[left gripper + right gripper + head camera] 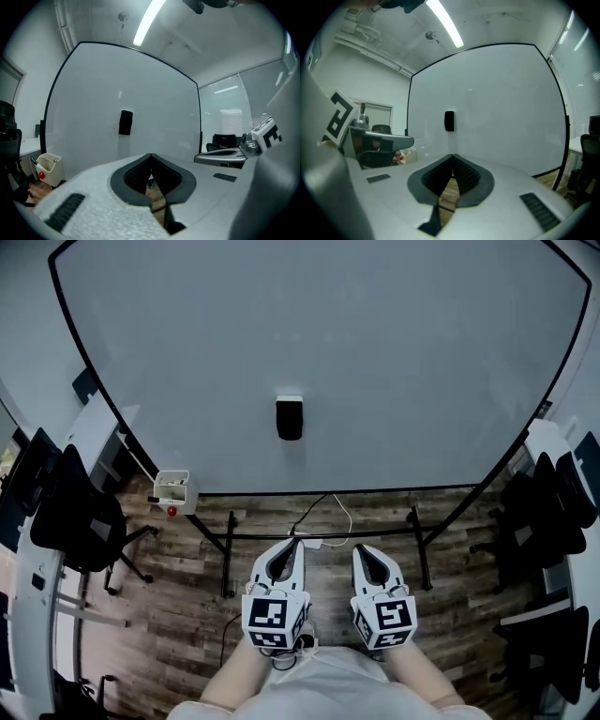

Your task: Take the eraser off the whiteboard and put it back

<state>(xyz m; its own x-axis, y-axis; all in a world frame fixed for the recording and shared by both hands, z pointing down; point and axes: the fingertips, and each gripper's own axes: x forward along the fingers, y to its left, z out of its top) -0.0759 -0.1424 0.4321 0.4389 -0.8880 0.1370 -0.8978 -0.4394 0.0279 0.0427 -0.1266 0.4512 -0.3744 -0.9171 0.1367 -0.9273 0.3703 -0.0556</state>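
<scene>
Left gripper [292, 544], right gripper [362, 550]: closed, empty, side by side. Eraser [290, 418] on whiteboard [394, 343], straight ahead, well apart from tips. White bin [174, 491] ahead-left of left gripper; red knob [172, 512] on front, contents unclear.

The whiteboard [394, 352] is cut off at top.

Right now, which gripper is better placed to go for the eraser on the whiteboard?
Right, narrowly. In its own view the eraser sits straight above the shut jaws of the right gripper; the left gripper sees it off to the left. Both are empty and short of the whiteboard.
</scene>
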